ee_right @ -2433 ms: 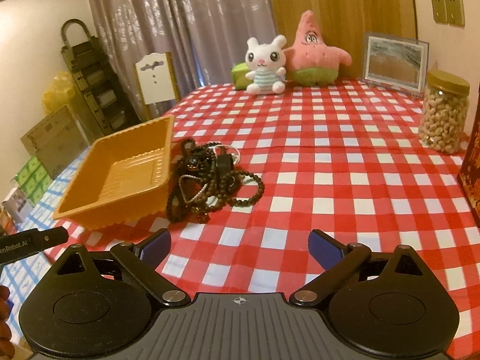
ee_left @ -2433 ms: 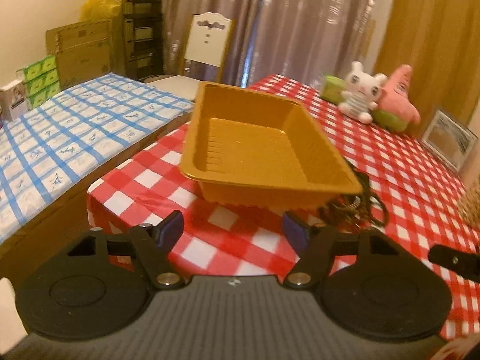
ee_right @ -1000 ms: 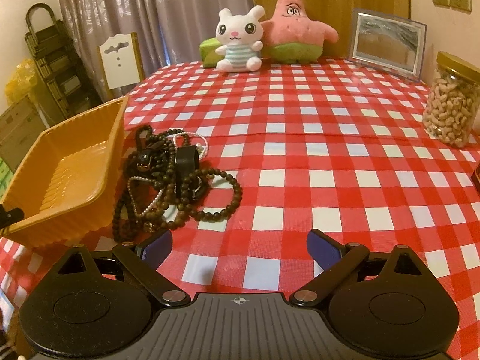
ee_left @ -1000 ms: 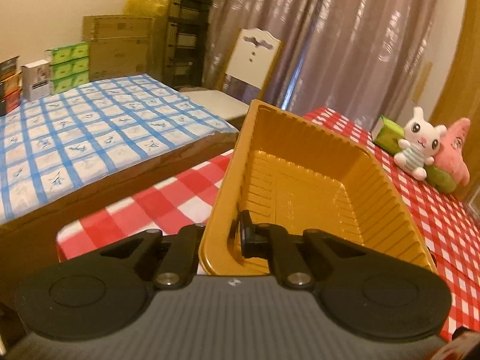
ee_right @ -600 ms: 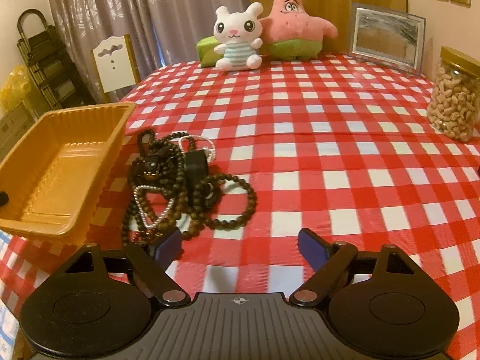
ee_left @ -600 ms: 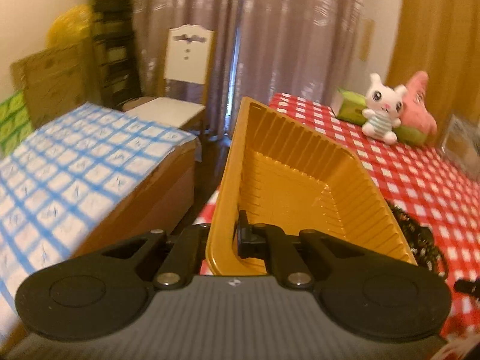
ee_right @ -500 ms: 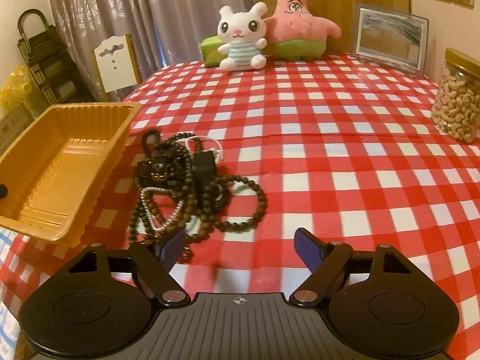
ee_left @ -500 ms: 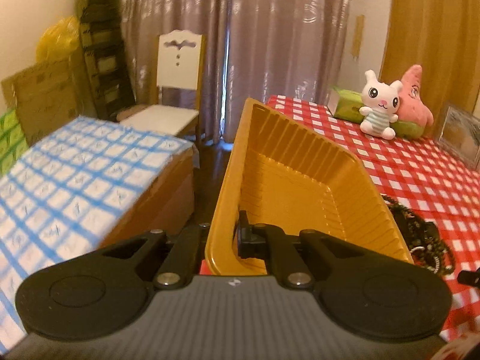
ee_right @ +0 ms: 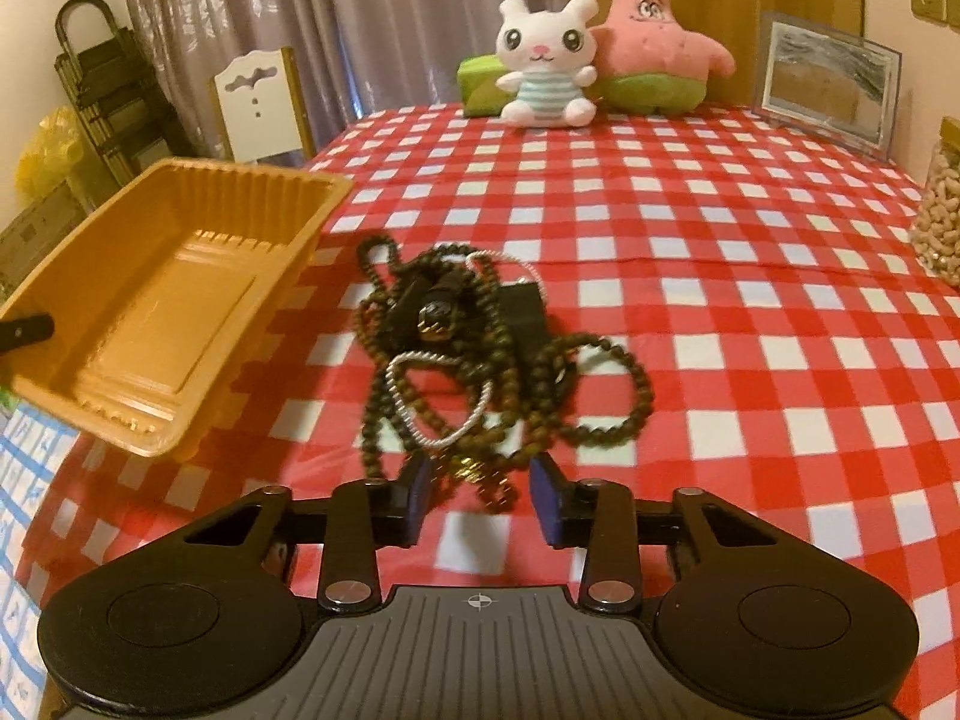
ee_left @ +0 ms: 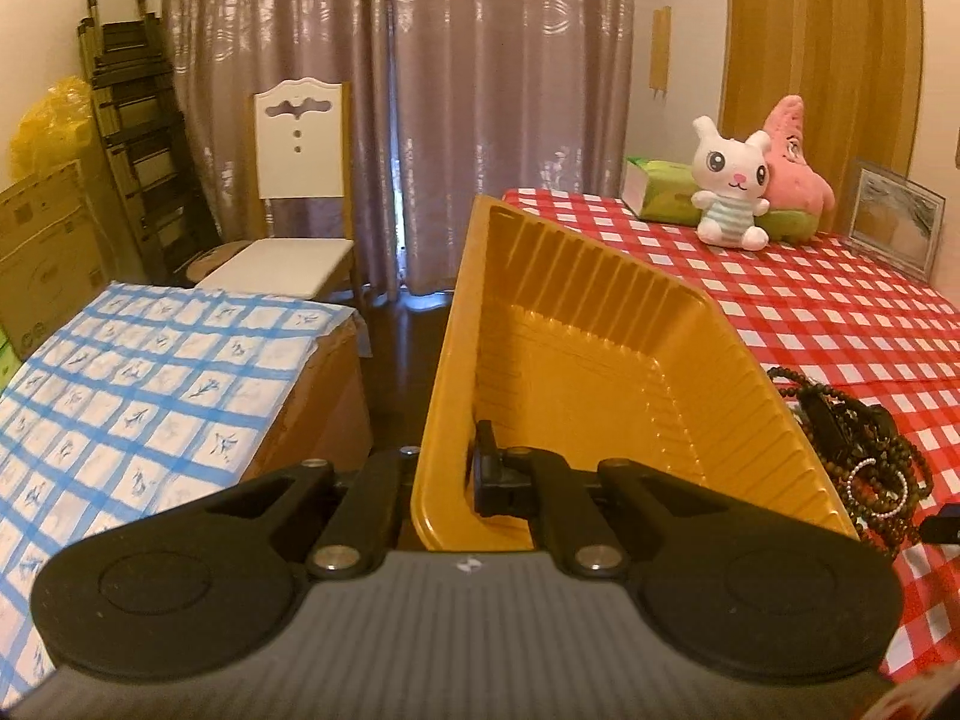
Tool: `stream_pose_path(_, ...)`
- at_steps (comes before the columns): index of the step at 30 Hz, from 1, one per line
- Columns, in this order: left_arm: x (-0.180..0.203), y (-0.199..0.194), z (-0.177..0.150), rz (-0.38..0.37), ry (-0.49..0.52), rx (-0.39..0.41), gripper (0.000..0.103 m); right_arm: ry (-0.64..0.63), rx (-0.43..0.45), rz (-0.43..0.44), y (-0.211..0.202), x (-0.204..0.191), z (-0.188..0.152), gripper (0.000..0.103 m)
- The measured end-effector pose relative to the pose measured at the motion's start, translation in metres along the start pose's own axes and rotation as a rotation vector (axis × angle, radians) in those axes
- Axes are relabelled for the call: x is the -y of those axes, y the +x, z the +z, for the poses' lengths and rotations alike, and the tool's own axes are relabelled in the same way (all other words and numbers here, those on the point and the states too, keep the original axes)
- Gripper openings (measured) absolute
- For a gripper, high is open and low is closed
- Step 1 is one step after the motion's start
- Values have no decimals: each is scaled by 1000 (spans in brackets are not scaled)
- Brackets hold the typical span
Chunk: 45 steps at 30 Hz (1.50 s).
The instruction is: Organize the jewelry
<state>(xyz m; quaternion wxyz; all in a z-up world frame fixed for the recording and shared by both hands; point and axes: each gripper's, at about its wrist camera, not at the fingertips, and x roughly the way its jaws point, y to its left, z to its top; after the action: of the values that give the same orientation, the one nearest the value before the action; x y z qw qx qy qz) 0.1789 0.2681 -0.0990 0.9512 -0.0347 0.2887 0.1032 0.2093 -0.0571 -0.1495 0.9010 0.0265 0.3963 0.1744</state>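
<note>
My left gripper (ee_left: 444,480) is shut on the near end wall of an empty orange plastic tray (ee_left: 600,372), which it holds tilted at the table's left edge. The tray also shows in the right wrist view (ee_right: 162,306), left of a tangled pile of dark bead strings and a silver chain (ee_right: 474,360) on the red checked cloth. My right gripper (ee_right: 480,492) is low at the near end of the pile, its jaws partly closed around the nearest beads with a gap still between them. The pile shows in the left wrist view (ee_left: 858,450) too.
A plush rabbit (ee_right: 543,60) and a pink star plush (ee_right: 648,36) sit at the table's far side beside a picture frame (ee_right: 828,84). A jar of nuts (ee_right: 942,210) stands at the right. A blue checked table (ee_left: 120,390) and a white chair (ee_left: 294,204) lie to the left.
My left gripper closed on the tray's end wall and lifted and swung it. My right gripper came down to the bead pile and its jaws narrowed around the nearest strands.
</note>
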Motion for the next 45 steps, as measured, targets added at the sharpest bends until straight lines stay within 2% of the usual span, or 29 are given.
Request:
stream_pose_path(2,-3,4,2,-18,5,-3,4,-9,-11,-4,3,-7,-2,29)
stream_pose_path(10,-13,12,7,-79,42,-4,3,23,-20,-39,18,-22,0,28)
stream_pose_path(16,-20,18,12,-114,58,-8,3,109,-22,-65,28,-23,3,27)
stream_pose_path(18,-21,20,13,-125,63,-11,3,142,-25,-62,29,-20,4,15)
stream_pose_path(21,-23,22,14,-141,69,-14,3,158,-23,-68,27,-20,4,11)
stream_pose_path(22,-23,22,14,-145,72,-15,3,159,-20,-71,25,-21,3,5)
stream_pose_path(30,-25,23,15,-172,80,-22,3,176,18,-68,-4,-24,6,5)
stream_pose_path(36,-26,24,17,-189,80,-21,4,169,71,-61,-35,-30,22,5)
stream_pose_path(45,-28,23,17,-189,59,-16,4,116,174,57,-61,-70,58,5)
